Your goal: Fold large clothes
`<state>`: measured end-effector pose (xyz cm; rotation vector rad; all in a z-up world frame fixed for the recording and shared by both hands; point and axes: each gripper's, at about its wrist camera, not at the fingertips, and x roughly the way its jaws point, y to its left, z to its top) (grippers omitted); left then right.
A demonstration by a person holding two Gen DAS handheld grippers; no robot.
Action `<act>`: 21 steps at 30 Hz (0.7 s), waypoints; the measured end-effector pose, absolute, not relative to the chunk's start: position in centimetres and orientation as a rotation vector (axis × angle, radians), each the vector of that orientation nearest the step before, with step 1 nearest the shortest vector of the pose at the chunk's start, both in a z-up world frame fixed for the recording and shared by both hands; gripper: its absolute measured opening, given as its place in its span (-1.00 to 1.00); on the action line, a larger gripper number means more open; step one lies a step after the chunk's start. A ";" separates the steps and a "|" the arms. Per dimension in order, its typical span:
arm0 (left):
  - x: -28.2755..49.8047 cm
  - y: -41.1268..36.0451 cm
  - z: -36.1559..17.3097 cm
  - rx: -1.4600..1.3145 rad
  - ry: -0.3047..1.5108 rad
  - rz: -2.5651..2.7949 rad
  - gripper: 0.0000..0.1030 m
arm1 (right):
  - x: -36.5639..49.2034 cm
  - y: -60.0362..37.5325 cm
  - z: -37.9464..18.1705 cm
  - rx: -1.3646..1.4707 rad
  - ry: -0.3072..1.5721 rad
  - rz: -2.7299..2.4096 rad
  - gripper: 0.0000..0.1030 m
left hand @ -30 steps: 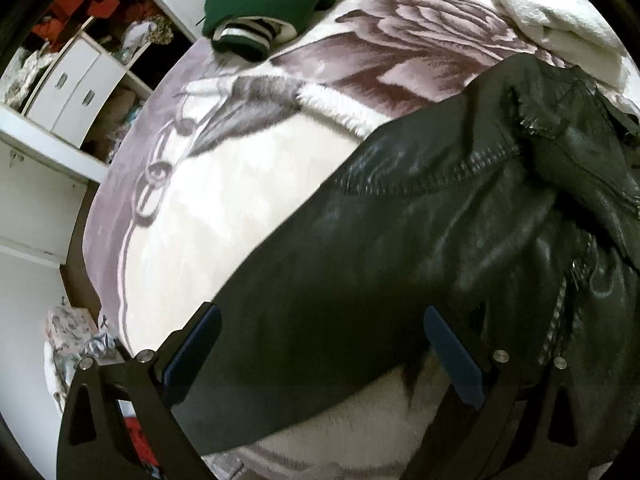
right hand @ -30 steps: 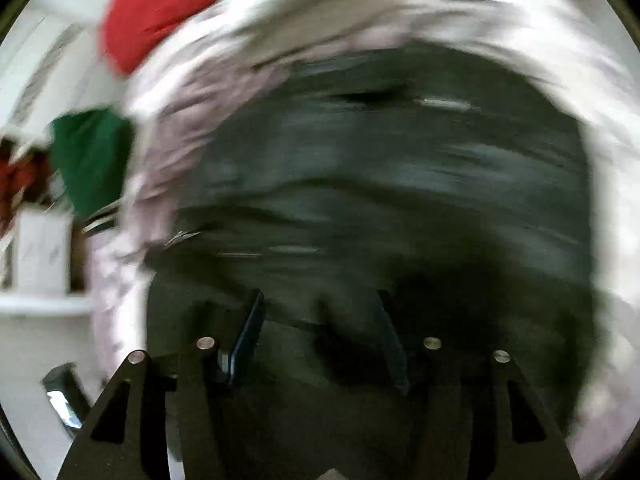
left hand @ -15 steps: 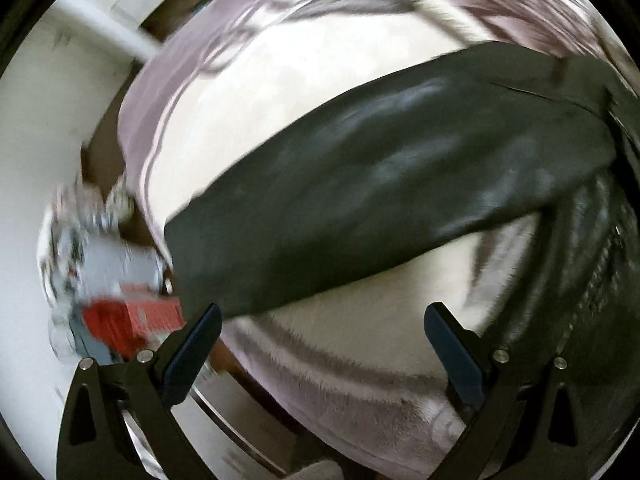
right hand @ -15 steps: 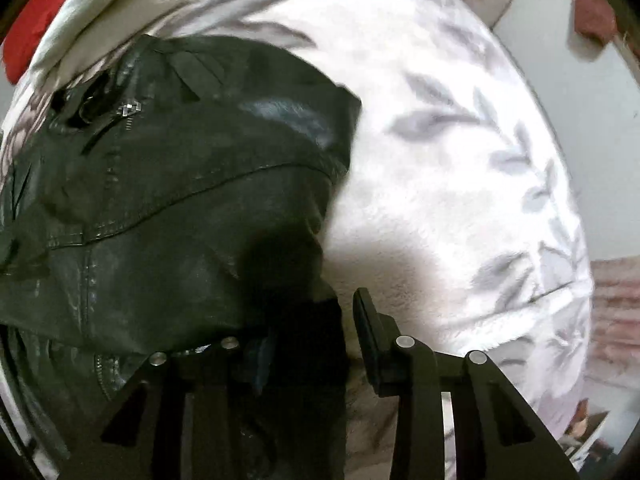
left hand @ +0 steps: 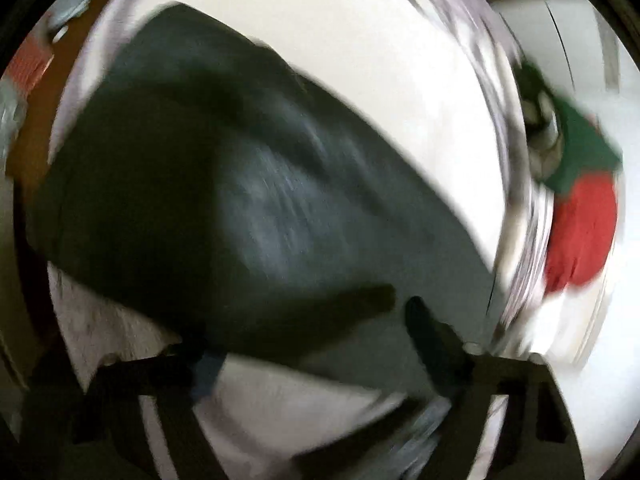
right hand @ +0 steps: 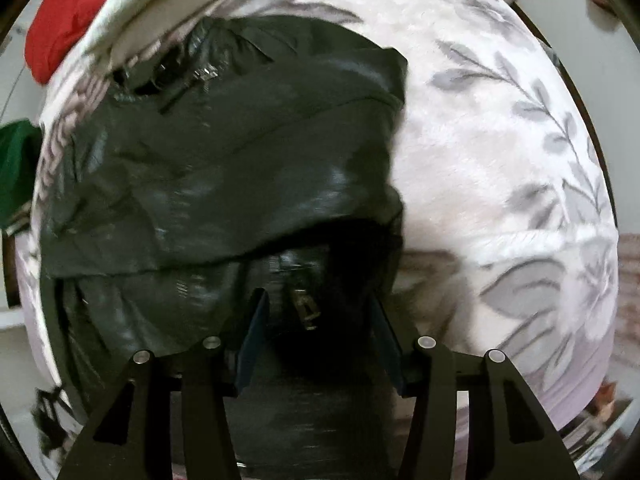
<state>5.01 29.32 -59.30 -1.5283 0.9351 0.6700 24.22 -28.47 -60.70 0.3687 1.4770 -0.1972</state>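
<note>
Left wrist view is smeared by motion, but the black leather jacket's sleeve [left hand: 224, 184] runs as a broad dark band from about ten o'clock down toward four o'clock across the pale fleece blanket [left hand: 384, 60]. The left gripper [left hand: 308, 344] sits at six o'clock with its jaws closing; the sleeve's lower edge lies between the fingers, yet the pads do not visibly press on it (the blur hides any contact), so I read it as not yet gripping. At three o'clock a green garment [left hand: 580, 148] and a red garment [left hand: 580, 224] lie at the blanket's far edge. Right wrist view is sharper: the black leather jacket [right hand: 224, 152] covers the left and centre of the leaf-patterned blanket, collar up near eleven o'clock. The right gripper [right hand: 316, 320] points down at six o'clock, its jaws opening around a fold of jacket with a zipper pull [right hand: 304, 308] between them, the pads standing clear of the leather. The step in hand looks like the sleeve fold: the left needs a firm pinch on the sleeve's end, then a carry across the jacket's body, while the right clears away.
</note>
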 end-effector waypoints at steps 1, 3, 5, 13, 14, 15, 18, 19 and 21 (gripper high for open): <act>4.9 29.9 -59.3 -1.552 0.904 0.694 0.05 | 24.0 -27.8 -60.3 0.364 1.459 -0.211 0.04; 5.4 30.8 -58.9 -1.547 0.875 0.714 -0.46 | 24.2 -26.2 -59.0 0.365 1.429 -0.219 0.04; 6.4 31.6 -58.0 -1.506 0.846 0.685 -0.81 | 25.3 -24.2 -57.9 0.351 1.413 -0.228 0.04; 12.8 36.8 -51.9 -1.326 0.712 0.474 -0.91 | 30.6 -17.6 -56.1 0.281 1.382 -0.154 0.04; 13.6 37.4 -51.8 -1.326 0.707 0.453 -0.92 | 30.8 -16.6 -56.1 0.274 1.378 -0.146 0.04; 14.1 38.0 -52.1 -1.328 0.713 0.441 -0.92 | 31.0 -15.9 -56.1 0.270 1.379 -0.140 0.04; 13.7 38.4 -55.6 -1.352 0.783 0.443 -0.91 | 31.9 -13.6 -56.7 0.276 1.391 -0.126 0.04; 13.3 38.2 -56.7 -1.374 0.805 0.441 -0.90 | 32.2 -13.0 -57.0 0.283 1.399 -0.123 0.04; 12.5 37.7 -59.2 -1.438 0.840 0.429 -0.86 | 32.7 -12.2 -57.3 0.297 1.407 -0.121 0.04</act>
